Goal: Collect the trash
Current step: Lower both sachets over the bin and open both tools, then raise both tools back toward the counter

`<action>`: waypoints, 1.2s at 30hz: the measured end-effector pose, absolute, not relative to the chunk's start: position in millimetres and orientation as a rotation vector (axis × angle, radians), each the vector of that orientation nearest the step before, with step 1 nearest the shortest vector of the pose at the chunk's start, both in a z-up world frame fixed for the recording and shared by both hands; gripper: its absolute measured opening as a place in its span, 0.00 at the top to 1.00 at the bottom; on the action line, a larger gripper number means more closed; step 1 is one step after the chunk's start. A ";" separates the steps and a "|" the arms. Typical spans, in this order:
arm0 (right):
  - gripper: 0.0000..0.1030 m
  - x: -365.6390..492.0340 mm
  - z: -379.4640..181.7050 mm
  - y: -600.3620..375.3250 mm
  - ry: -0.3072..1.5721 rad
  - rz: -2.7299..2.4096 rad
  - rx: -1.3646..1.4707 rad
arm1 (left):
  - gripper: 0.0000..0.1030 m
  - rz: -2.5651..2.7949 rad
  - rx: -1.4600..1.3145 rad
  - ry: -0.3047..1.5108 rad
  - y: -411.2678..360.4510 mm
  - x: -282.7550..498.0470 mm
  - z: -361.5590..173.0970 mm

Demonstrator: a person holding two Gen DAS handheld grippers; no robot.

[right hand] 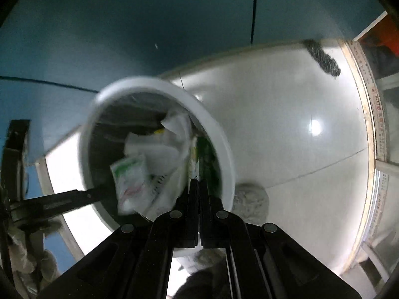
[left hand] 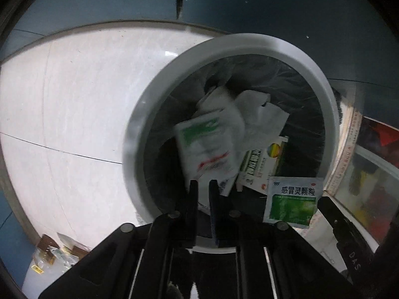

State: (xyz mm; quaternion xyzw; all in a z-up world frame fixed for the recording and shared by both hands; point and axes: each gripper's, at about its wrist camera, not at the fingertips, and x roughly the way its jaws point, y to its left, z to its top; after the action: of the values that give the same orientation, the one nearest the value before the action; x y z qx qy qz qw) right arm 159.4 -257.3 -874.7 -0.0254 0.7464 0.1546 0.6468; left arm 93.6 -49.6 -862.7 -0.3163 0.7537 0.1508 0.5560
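A: Both wrist views look down into the round white plastic waste bin with the dark liner point(left hand: 331, 114). It fills the centre-right of the left view and the centre-left of the right view, standing on pale glossy floor tiles point(left hand: 74, 99) beside a blue wall.

B: Left gripper point(left hand: 203, 186)?

A: Jaws parted by a narrow slot, nothing pressed between the pads. Just beyond its tips a blurred white sachet with green and red print point(left hand: 207, 147) hangs over the bin mouth; free or not, I cannot tell for certain.

B: Right gripper point(right hand: 199, 184)?

A: Jaws look closed, pads nearly touching. In the left view a green-and-white medicine sachet with printed characters point(left hand: 293, 201) sits at lower right against a dark finger, likely that gripper's, over the rim. The right view itself shows no sachet clearly between the pads.

B: Bin contents?

A: Crumpled white tissue point(left hand: 251, 114), a green printed carton point(left hand: 261, 164).

B: Risks?

A: The green-and-white sachet sits at the rim edge; released there, it could tip outside onto the tiles. The light blurred sachet may flutter or catch the rim. More litter lies at lower left point(left hand: 54, 254), uncollected.
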 end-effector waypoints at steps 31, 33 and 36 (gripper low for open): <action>0.00 100.8 -544.8 -254.7 1.446 0.398 -0.352 | 0.02 0.437 -0.451 1.480 -75.4 15.9 -500.5; 0.00 95.5 -502.8 -257.7 1.420 0.403 -0.348 | 0.02 0.424 -0.442 1.457 -77.8 12.6 -465.1; 0.00 87.5 -444.7 -263.0 1.396 0.411 -0.325 | 0.02 0.410 -0.434 1.425 -82.8 6.6 -424.6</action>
State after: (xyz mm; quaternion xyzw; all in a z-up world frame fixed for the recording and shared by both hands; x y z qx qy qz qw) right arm 87.5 -263.0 -444.7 -0.1478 0.6353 0.1868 0.7346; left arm 6.6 -82.8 -424.6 -0.1960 0.6435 0.1854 0.7163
